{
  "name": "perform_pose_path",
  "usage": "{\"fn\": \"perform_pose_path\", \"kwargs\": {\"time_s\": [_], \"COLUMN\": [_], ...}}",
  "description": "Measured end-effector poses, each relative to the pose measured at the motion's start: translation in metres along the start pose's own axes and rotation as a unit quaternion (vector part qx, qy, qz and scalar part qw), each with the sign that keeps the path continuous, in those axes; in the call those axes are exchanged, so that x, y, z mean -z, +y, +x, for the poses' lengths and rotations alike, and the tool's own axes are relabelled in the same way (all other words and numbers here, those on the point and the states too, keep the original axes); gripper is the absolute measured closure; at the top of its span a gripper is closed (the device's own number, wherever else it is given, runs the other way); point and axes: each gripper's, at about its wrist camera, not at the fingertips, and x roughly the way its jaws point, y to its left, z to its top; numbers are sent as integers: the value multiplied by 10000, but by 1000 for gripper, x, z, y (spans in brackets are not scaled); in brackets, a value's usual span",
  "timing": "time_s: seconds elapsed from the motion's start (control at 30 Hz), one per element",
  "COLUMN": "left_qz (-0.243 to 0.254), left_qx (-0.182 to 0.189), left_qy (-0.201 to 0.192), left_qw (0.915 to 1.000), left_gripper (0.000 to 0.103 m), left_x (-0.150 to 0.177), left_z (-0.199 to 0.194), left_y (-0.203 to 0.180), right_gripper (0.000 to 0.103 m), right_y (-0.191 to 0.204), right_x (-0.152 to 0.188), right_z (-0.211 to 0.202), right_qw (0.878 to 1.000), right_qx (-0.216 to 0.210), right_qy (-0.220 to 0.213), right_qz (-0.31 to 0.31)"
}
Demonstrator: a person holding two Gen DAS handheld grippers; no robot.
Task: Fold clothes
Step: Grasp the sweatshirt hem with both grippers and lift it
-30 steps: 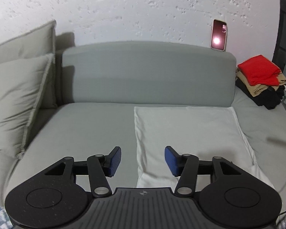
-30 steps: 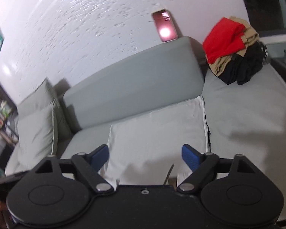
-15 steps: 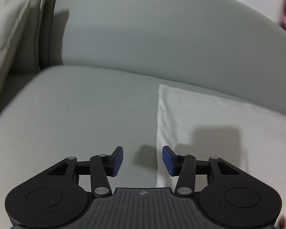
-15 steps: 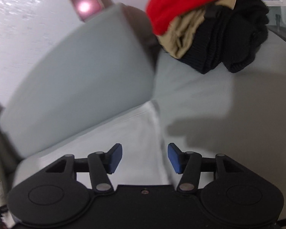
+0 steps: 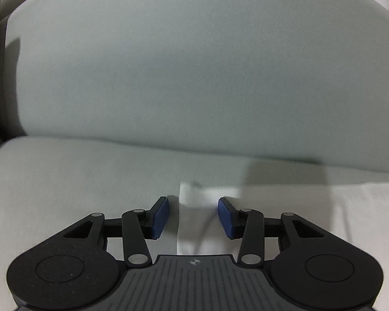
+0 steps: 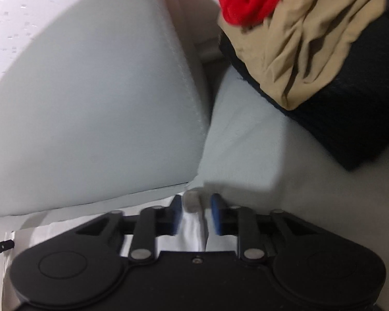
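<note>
The white cloth (image 5: 285, 223) is lying flat on the sofa (image 5: 64, 186), not folded yet. A pile of clothes (image 6: 311, 39) is sitting near it. The left gripper (image 5: 193, 216) is open wide around one far corner. The right gripper (image 6: 193, 213) is open narrower around the other corner, maybe touching it; it is blurry.

Both wrist cams low, facing sofa back (image 5: 194, 77)

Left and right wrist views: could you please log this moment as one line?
left tongs open | right tongs open | each straddles a cloth corner | sofa
</note>
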Motion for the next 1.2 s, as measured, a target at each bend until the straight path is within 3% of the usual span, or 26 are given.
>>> {"fn": "perform_pose_path", "kwargs": {"time_s": [0.03, 0.07, 0.1, 0.13, 0.2, 0.37, 0.6, 0.73, 0.87, 0.97, 1.13, 1.2], "left_qz": [8, 25, 49, 73, 121, 158, -52, -140, -194, -128, -410, -513], "left_qx": [-8, 11, -31, -84, -161, -131, 128, 290, 280, -62, -623, -705], "left_qy": [-5, -8, 7, -46, -212, -701, -1226, -1389, -1230, -872, -39, 27], "left_qw": [10000, 10000, 10000, 9999, 9996, 9973, 9924, 9898, 9918, 9961, 9972, 9962], "left_gripper": [67, 92, 100, 100, 100, 100, 100, 100, 100, 100, 100, 100], "left_x": [-3, -4, -6, -5, -2, 5, 34, 74, 126, 174, 240, 254], "left_z": [1, 0, -1, -5, -19, -77, -200, -284, -344, -355, -341, -348], "left_y": [-1, -2, -4, -6, -9, -4, 14, 29, 45, 52, 40, 37], "right_gripper": [83, 83, 83, 83, 97, 98, 98, 98, 98, 98, 98, 98], "right_y": [-1, -1, 1, 3, 9, 21, 20, 16, 13, 14, 1, -4], "right_x": [-2, -3, -3, -3, 0, 14, 43, 70, 102, 140, 218, 241], "right_z": [4, 7, 9, 10, 4, -44, -171, -262, -338, -368, -358, -356], "right_qw": [10000, 9999, 9998, 9998, 9999, 9985, 9950, 9921, 9908, 9937, 9948, 9928], "right_qx": [-45, -84, -93, -85, 48, 143, -183, -386, -559, -496, -14, 139], "right_qy": [77, 136, 178, 206, 69, -509, -884, -915, -758, -510, 144, 224], "right_qz": [42, 45, 17, -5, -93, -129, 419, 762, 974, 863, 1011, 1166]}}
